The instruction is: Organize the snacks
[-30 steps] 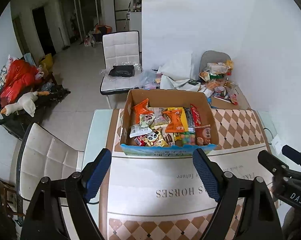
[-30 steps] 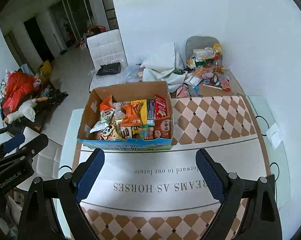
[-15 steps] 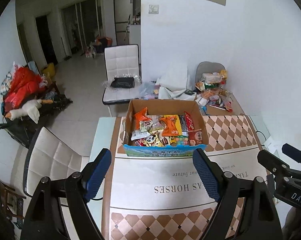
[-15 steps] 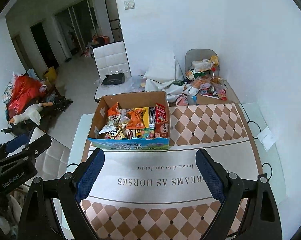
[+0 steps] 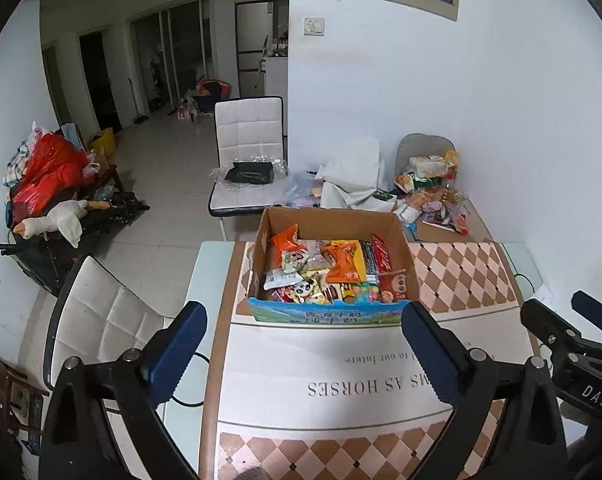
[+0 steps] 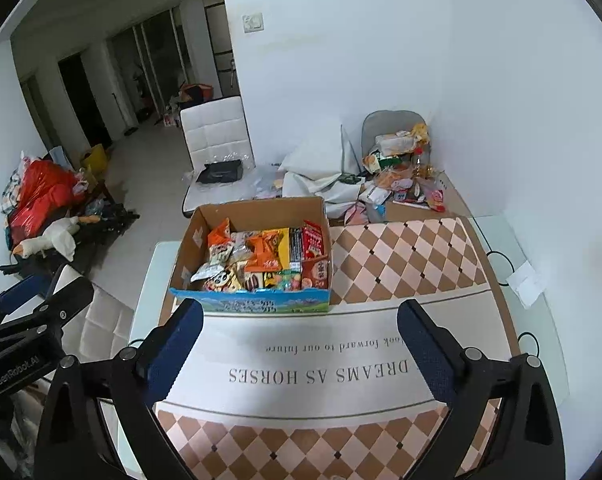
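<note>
Blue-padded left gripper (image 5: 303, 344) and right gripper (image 6: 299, 340) both hover with fingers spread wide, holding nothing, over the checkered cloth-covered worktop (image 5: 461, 268). Beyond them sits the open brown cardboard box (image 5: 329, 224) packed with colourful snack packets (image 5: 333, 268); loose snack pile (image 6: 401, 164) further back by the wall.

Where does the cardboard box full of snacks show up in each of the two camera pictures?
Left wrist view: the cardboard box sits just right of centre.
Right wrist view: the cardboard box sits left of centre.
Shared landmark: the upside-down HORSES lettering on the table mat, in front of the box.
</note>
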The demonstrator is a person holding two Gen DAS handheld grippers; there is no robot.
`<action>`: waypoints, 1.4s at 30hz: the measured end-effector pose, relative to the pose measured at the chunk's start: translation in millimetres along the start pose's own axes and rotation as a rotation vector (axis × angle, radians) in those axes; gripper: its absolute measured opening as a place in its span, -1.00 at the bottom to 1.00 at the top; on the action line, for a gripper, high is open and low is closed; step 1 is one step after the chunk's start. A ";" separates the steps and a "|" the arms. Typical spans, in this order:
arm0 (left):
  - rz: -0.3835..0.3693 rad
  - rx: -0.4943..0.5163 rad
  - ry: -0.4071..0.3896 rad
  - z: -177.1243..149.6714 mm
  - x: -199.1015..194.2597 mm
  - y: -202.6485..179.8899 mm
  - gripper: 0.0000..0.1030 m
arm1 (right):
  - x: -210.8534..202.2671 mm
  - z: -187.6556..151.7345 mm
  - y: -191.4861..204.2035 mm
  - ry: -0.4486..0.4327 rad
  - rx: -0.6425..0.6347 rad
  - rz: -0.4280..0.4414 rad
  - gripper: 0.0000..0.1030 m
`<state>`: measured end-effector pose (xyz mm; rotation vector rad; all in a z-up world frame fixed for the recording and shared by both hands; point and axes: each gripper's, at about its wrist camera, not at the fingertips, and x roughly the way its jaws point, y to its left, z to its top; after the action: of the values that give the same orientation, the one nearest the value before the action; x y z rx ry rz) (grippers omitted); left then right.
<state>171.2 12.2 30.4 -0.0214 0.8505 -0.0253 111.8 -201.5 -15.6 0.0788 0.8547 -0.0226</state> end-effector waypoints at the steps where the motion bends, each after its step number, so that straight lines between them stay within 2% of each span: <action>1: 0.004 -0.001 0.000 1.6 2.9 0.7 0.97 | 1.9 1.0 0.0 -0.006 -0.001 -0.012 0.94; 18: 0.073 -0.010 -0.008 20.4 54.3 6.7 0.98 | 65.1 26.6 10.4 -0.015 -0.017 -0.074 0.95; 28: 0.085 -0.004 0.007 17.8 66.9 5.7 0.98 | 79.3 29.9 11.8 -0.008 -0.019 -0.084 0.95; 42: 0.095 0.019 0.017 11.5 71.2 3.6 0.98 | 92.8 18.0 14.9 0.020 -0.014 -0.078 0.95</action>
<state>226.8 13.7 -15.6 0.0374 0.8676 0.0558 187.1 -187.0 -73.0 0.0327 0.8773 -0.0889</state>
